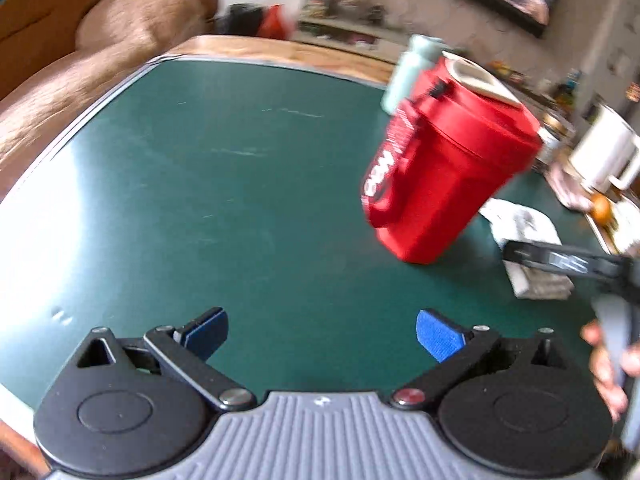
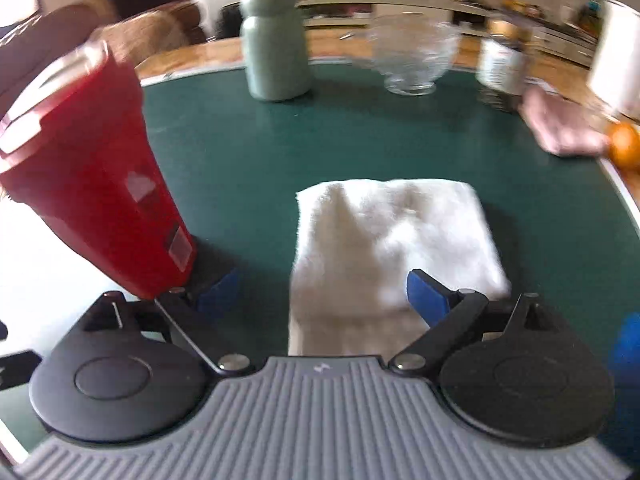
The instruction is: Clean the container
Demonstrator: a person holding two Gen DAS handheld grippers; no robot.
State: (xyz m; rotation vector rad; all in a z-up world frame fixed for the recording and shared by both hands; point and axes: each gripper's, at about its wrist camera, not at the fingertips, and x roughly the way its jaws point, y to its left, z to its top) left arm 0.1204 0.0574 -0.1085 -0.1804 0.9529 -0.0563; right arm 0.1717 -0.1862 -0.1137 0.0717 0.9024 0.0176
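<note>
A red lidded container [image 1: 444, 160] stands upright on the green table top [image 1: 224, 184], ahead and right of my left gripper [image 1: 322, 334], which is open and empty. The container also shows at the left of the right wrist view [image 2: 96, 172]. A folded white cloth [image 2: 388, 248] lies flat on the table just ahead of my right gripper [image 2: 326, 294], which is open and empty, its fingers above the cloth's near edge. The cloth [image 1: 520, 224] and the right gripper's finger [image 1: 560, 260] show at the right of the left wrist view.
At the table's far side stand a pale green bottle [image 2: 276, 48], a clear glass bowl [image 2: 412, 56], a jar [image 2: 504, 64] and a white mug [image 2: 616, 64]. A pink cloth [image 2: 560, 128] and an orange fruit [image 2: 624, 146] lie at the right. A brown sofa [image 1: 80, 56] is behind.
</note>
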